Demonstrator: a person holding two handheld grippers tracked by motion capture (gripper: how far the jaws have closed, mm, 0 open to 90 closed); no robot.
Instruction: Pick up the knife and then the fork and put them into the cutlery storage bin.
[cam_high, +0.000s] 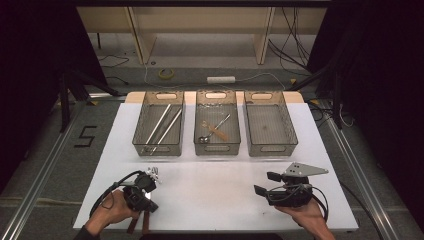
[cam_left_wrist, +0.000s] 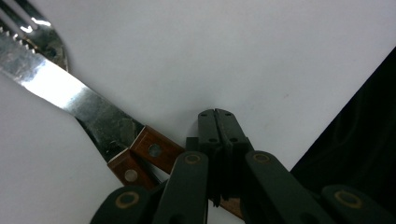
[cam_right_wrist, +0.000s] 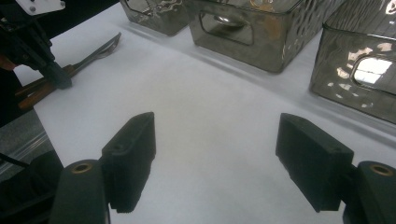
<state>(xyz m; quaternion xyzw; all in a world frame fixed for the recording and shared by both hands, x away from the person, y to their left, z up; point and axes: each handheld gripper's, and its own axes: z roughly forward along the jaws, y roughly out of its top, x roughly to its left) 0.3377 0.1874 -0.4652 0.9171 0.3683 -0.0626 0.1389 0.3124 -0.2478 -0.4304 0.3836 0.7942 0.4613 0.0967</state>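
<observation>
Here, the left gripper (cam_left_wrist: 215, 114) clamps two wooden handles.
Knife (cam_left_wrist: 70, 95) and fork (cam_left_wrist: 39, 30) run diagonally away from its jaws; the right gripper (cam_right_wrist: 217, 154) gapes wide.

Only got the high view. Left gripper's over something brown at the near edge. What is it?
Observer: A knife and a fork with wooden handles, side by side; the left gripper view shows a serrated blade.
Operator: Left jaws gripping them?
Observer: The left gripper has its jaws shut tip to tip over the handles; I can't tell whether it grips them.
Operator: Right one?
Observer: The right gripper is open, with bare white table between its jaws.
</observation>
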